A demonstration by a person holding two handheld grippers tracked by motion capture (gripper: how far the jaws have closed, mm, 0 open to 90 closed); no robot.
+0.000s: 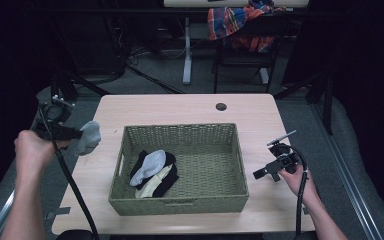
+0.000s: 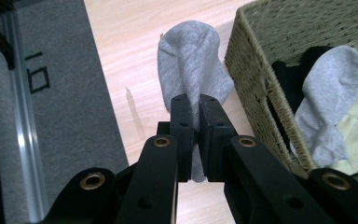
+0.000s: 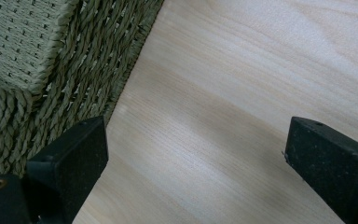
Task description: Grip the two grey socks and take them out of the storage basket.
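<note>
A grey sock hangs above the table's left edge, pinched in my left gripper, which is shut on it. In the left gripper view the sock folds over the two closed jaws of the left gripper, just left of the woven basket. The green wicker basket stands mid-table and holds another grey sock, a black sock and a cream sock. My right gripper hovers right of the basket, open and holding nothing; its jaws stand wide apart over bare wood.
The light wooden table has a cable hole at the back. A chair draped with plaid cloth stands beyond the table. Grey floor mats lie on both sides. Free tabletop lies behind and right of the basket.
</note>
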